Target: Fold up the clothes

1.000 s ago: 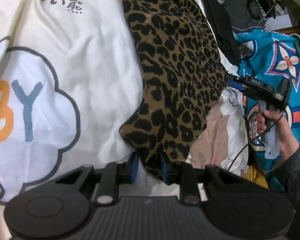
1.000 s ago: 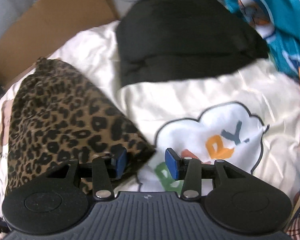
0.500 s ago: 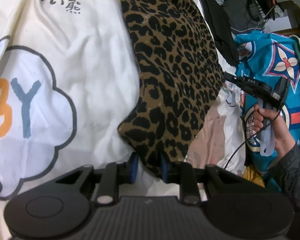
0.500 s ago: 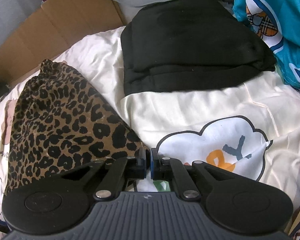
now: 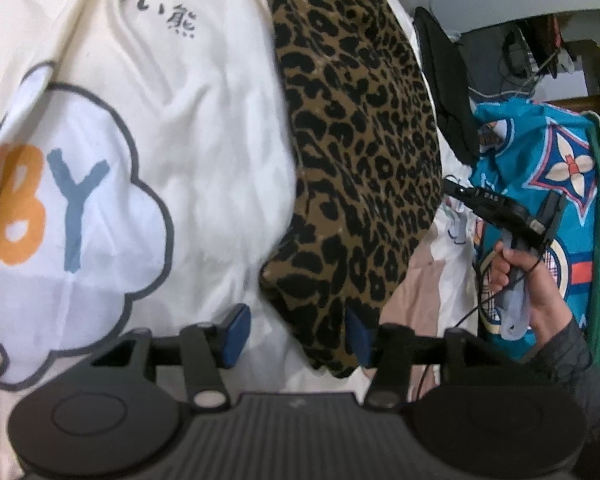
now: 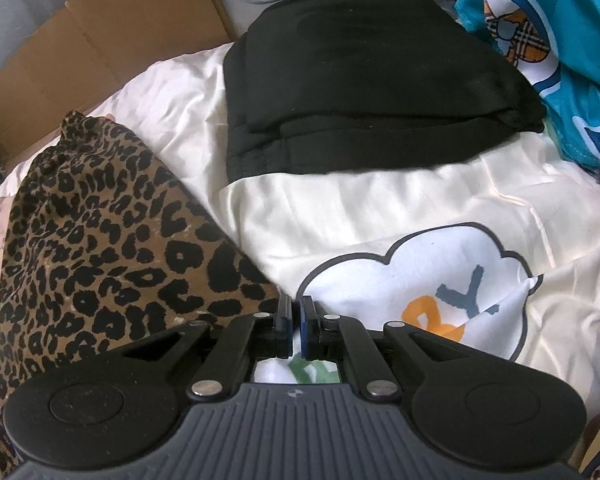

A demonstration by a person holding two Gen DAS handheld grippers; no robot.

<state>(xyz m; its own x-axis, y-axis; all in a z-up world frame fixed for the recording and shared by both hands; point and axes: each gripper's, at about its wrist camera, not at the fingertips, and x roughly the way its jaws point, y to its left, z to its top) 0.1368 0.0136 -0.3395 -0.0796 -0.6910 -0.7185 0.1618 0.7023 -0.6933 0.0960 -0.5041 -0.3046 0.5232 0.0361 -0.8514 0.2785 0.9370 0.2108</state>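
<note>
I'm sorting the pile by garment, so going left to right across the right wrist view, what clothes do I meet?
leopard-print garment → black folded garment → teal patterned cloth. All lie on the cream sheet with the cloud print.

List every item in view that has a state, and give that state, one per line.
Leopard-print fabric garment: folded, lying on the cream sheet, its corner between the left gripper's open jaws.
Left gripper: open, jaws just widened.
Right gripper: shut, at the leopard garment's edge; whether it pinches cloth cannot be told.
Black folded garment: folded, lying flat.
Cream sheet with cloud print: spread out, creased.
Teal patterned cloth: bunched, unfolded.
</note>
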